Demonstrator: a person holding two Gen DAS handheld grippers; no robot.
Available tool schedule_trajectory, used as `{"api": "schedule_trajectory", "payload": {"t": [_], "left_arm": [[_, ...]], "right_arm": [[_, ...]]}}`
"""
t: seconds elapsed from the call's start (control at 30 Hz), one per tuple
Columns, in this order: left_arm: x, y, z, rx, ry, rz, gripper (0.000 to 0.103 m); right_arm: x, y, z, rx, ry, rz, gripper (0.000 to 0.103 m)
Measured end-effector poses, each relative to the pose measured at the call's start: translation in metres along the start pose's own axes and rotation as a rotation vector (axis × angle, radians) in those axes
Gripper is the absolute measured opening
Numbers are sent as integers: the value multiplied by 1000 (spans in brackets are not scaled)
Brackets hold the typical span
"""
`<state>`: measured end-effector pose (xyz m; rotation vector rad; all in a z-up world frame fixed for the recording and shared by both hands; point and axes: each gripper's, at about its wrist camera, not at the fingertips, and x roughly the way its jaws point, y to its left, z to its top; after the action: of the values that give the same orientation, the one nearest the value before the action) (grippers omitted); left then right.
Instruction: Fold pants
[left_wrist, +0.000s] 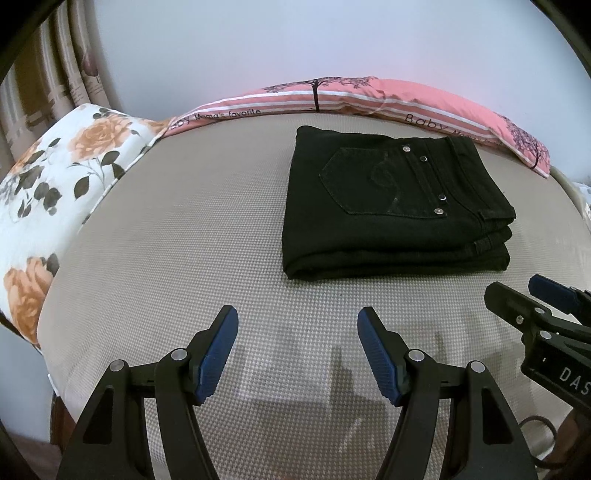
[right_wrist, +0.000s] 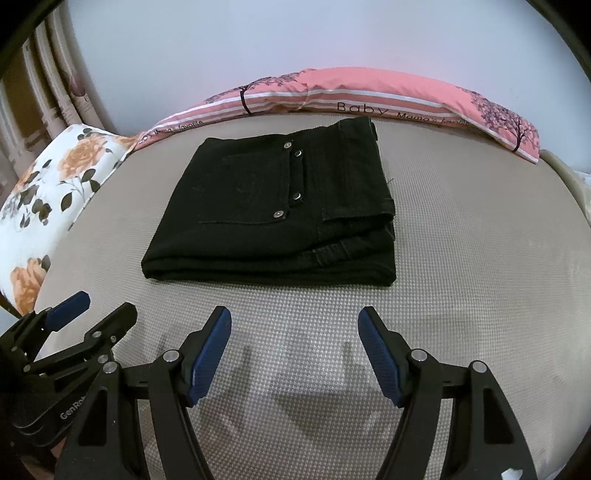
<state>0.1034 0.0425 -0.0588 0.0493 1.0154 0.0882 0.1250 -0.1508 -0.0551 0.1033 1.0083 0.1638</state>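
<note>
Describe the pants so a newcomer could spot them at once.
Start at the beige bed, bordered at the back by a pink pillow and at the left by a floral one. The pants lie mid-bed, the only black item: a folded stack, stud-trimmed pocket on top.

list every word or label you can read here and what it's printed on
"Baby" and "Mama's favorite": on the pink striped pillow behind the black pants, printed twice along it.
"DAS": on the right gripper, cut off at the picture's edge.
"GenRo": on the left gripper, partly hidden.
Pants rivets: no readable text.
Curtain print: too blurred to read.
</note>
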Motion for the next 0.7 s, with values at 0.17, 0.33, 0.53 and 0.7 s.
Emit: {"api": "schedule_trajectory", "payload": {"t": [0.17,0.33,0.53,0.7], "left_arm": [[1,-1,0,1,1,1,68],[0,-1,-1,1,2,-1,68],[3,-1,-1,6,10,-2,68],[3,-1,-1,8,12,-2,68]], "right_arm": [[0,0,0,-4,1,-2,69],[0,0,0,-2,4,-3,69],[1,0,1,0,12,-1,69],[3,-2,1,5,16,0,69]]}}
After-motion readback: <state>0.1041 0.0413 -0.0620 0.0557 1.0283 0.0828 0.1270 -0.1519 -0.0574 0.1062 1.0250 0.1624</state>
